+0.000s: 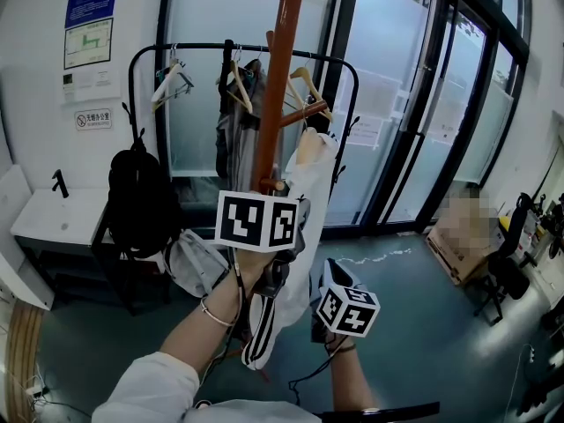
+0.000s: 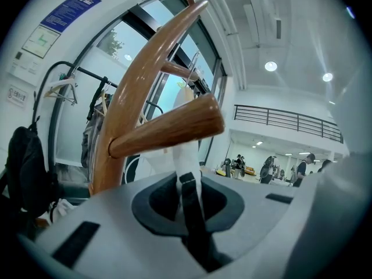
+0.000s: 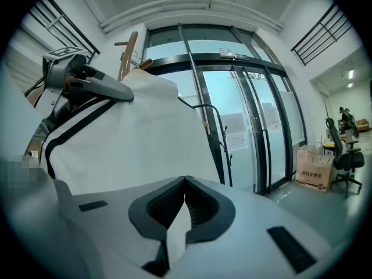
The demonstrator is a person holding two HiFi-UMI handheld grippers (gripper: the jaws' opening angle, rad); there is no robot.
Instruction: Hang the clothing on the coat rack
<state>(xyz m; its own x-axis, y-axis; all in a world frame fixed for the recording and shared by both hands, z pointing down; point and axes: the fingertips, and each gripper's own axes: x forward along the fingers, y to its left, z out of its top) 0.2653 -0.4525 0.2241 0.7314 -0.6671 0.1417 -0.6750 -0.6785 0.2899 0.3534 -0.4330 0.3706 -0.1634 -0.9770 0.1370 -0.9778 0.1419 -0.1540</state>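
The clothing [image 2: 188,158], white with a black band, is running up as a narrow strip from the left tool [image 2: 187,179], whose jaws are closing on it in the left gripper view. The strip is passing just behind a wooden peg [image 2: 168,127] that is jutting from the coat rack [image 2: 131,97]. To the left, a black backpack [image 2: 23,167] is hanging by a metal garment rail [image 2: 70,68] with hangers on it.

In the right gripper view, the right tool [image 3: 183,185] is pinching a fold of the same white fabric between its ribbed pads. The rest of it is spreading wide up towards the left tool, with black stripes [image 3: 70,133] along one edge. It is blocking most of the left half of the view. Glass doors [image 3: 256,127], a cardboard box [image 3: 314,168] and an office chair [image 3: 343,156] are showing at the right.

In the head view, the clothing is hanging close against the coat rack's pole, between the two tools, with its lower end dangling above the floor [image 1: 414,324]. The backpack and rail are standing behind the pole, beside a white tabletop [image 1: 48,223].
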